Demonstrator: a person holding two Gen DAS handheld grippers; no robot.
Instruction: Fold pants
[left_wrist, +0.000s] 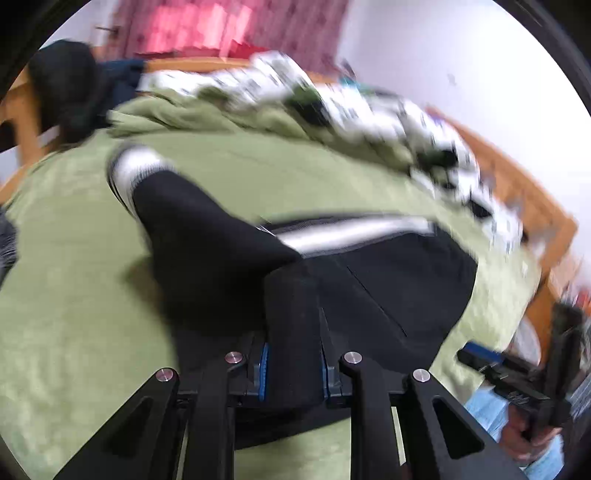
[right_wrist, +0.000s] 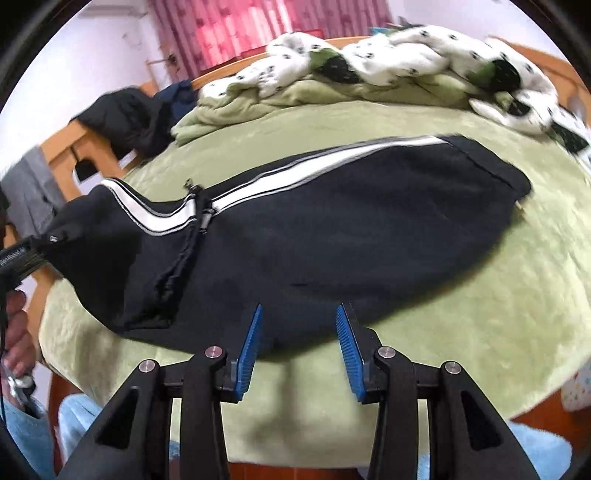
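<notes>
Black pants with a white side stripe lie lengthwise on the green blanket. My left gripper is shut on the pants' left end and lifts it off the bed; it also shows at the left edge of the right wrist view. My right gripper is open and empty at the pants' near edge, blue pads wide apart. It also shows in the left wrist view at lower right.
A crumpled white spotted quilt and bunched green blanket lie at the bed's far side. Dark clothes hang on the wooden bed frame at left. Pink curtains hang behind.
</notes>
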